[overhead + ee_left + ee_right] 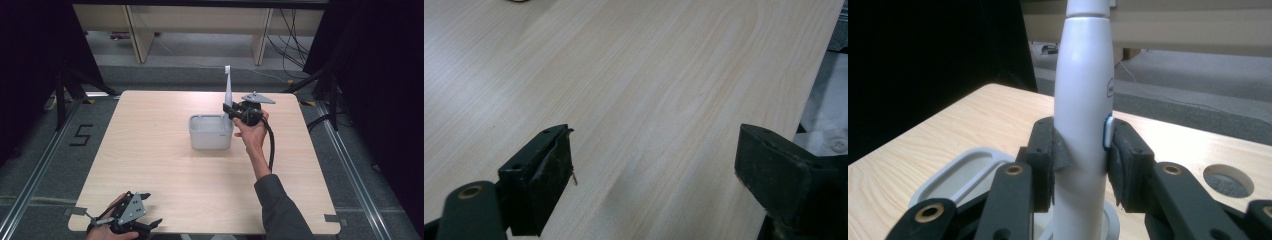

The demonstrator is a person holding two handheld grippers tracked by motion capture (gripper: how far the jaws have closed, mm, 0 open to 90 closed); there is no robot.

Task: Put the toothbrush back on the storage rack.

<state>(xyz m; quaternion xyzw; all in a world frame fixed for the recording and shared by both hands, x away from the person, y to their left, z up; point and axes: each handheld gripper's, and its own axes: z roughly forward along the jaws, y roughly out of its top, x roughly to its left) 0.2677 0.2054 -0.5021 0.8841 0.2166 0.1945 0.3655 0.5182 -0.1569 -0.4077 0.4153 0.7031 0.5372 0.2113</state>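
Fingers [1045,165] of the right gripper [1080,167] are clamped on the white plastic electric toothbrush handle [1082,100], held upright with its base at the pale grey rounded plastic holder [210,132] mid-surface. Insertion looks nearly done; seating and letting go remain. Left gripper [654,170] rests spread wide, gripping nothing, over the light wooden surface [649,75]. A small mark on the handle is unreadable; "5" [81,135] marks the floor.

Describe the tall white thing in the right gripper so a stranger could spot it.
On the light wooden table, find the grey plastic holder near the far edge. At its right end stands a slim white electric toothbrush, clamped upright by the right gripper, the tallest thing there.
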